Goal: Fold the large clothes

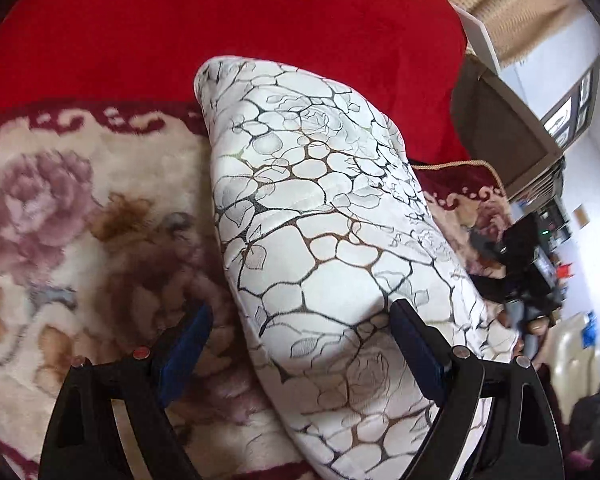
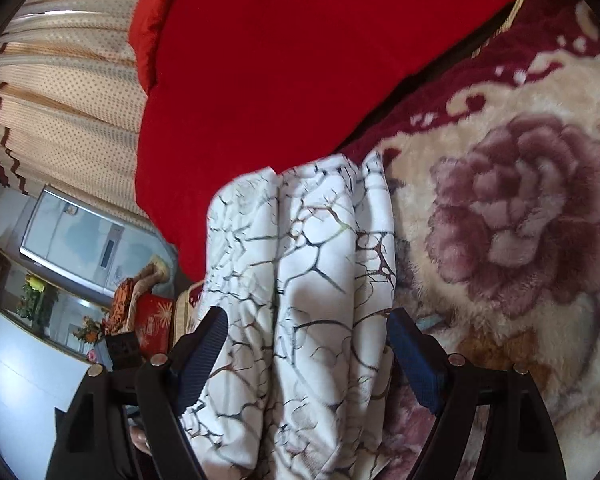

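A white garment (image 1: pixel 320 216) printed with dark crackle lines and roses lies folded into a long thick bundle on a plush floral blanket (image 1: pixel 60 208). My left gripper (image 1: pixel 300 332) is open, its blue pads either side of the bundle's near end. In the right wrist view the same garment (image 2: pixel 308 280) shows bunched in vertical folds. My right gripper (image 2: pixel 306 334) is open and straddles those folds, its fingers apart from the cloth's sides.
A red cloth (image 1: pixel 220 28) covers the far part of the bed, also in the right wrist view (image 2: pixel 300 60). The blanket (image 2: pixel 520 200) spreads to the right. Curtains (image 2: pixel 60 100), a cabinet with a screen (image 2: pixel 80 236) and room clutter (image 1: pixel 532 264) lie beyond the bed's edges.
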`<move>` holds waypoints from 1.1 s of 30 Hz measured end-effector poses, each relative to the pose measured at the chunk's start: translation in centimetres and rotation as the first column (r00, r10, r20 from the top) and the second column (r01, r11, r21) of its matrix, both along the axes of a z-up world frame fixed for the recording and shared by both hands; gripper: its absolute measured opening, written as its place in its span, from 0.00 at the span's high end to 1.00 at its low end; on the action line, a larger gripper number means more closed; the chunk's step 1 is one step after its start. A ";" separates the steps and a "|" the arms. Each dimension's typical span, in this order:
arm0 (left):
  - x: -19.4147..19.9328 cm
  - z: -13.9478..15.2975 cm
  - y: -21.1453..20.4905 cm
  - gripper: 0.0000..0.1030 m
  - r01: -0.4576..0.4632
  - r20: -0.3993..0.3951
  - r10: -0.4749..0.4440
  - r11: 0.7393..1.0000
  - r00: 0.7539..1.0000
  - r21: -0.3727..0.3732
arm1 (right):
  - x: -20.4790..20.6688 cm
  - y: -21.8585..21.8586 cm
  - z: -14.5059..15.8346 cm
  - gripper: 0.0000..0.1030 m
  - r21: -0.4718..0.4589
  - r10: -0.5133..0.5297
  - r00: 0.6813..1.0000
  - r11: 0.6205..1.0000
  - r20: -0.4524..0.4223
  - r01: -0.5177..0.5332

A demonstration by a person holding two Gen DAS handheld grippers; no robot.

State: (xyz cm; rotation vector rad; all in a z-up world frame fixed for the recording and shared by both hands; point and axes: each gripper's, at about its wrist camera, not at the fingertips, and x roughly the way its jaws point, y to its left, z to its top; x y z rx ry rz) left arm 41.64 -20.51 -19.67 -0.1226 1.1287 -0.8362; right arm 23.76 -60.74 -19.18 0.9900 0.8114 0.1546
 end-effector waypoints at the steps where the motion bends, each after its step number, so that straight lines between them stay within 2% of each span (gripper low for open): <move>1: 0.2 -0.3 -0.2 0.10 0.003 -0.020 -0.003 1.000 1.000 -0.005 | 0.7 0.1 -0.7 0.18 0.022 0.027 1.000 0.999 -0.015 -0.027; 3: 0.6 -0.7 -0.5 0.09 0.008 -0.054 -0.009 1.000 0.999 -0.016 | 1.6 0.4 -1.4 0.17 0.031 0.050 0.998 0.998 -0.035 -0.049; 7: 1.1 -1.5 -1.3 0.08 0.041 -0.150 -0.054 0.995 0.987 -0.091 | 3.8 1.9 -2.3 0.16 0.018 0.126 0.990 0.992 -0.068 -0.125; 8: 0.9 -1.5 -1.7 0.05 0.047 -0.146 -0.059 0.995 0.987 -0.084 | 4.3 2.4 -2.4 0.16 0.021 0.139 0.988 0.990 -0.062 -0.138; 11: 0.3 -1.4 -2.9 0.04 0.057 -0.099 -0.062 0.997 0.993 -0.058 | 5.4 3.1 -3.1 0.13 0.068 0.166 0.985 0.984 -0.040 -0.163; 14: 0.3 -1.1 -3.3 0.04 0.039 -0.091 -0.046 0.997 0.995 -0.074 | 6.1 4.0 -3.4 0.14 0.046 0.157 0.987 0.987 -0.037 -0.155; 15: 0.1 -1.0 -3.4 0.04 0.038 -0.083 -0.045 0.996 0.996 -0.078 | 6.2 4.5 -3.3 0.18 0.027 0.151 0.988 0.988 -0.032 -0.150; 16: -0.4 -0.8 -3.3 0.04 0.039 -0.068 -0.045 0.996 0.997 -0.081 | 6.3 5.0 -3.1 0.28 0.014 0.156 0.987 0.988 -0.026 -0.156; 17: -0.6 -0.5 -3.5 0.04 0.041 -0.048 -0.045 0.996 0.998 -0.079 | 6.4 5.5 -3.0 0.31 0.018 0.162 0.987 0.987 -0.014 -0.162; 19: -1.1 0.0 -3.8 0.04 0.052 -0.012 -0.053 0.996 0.999 -0.071 | 6.5 6.0 -2.5 0.44 0.016 0.160 0.987 0.987 -0.005 -0.160; 27: -2.5 3.0 -2.4 0.11 0.057 0.064 -0.049 0.991 0.997 -0.124 | 6.5 10.0 2.3 0.48 -0.065 0.198 0.975 0.979 0.103 -0.192; 33: -3.7 6.3 1.3 0.11 -0.010 0.168 0.028 0.994 0.985 -0.110 | 6.7 13.5 4.2 0.48 -0.022 0.237 0.954 0.971 0.183 -0.237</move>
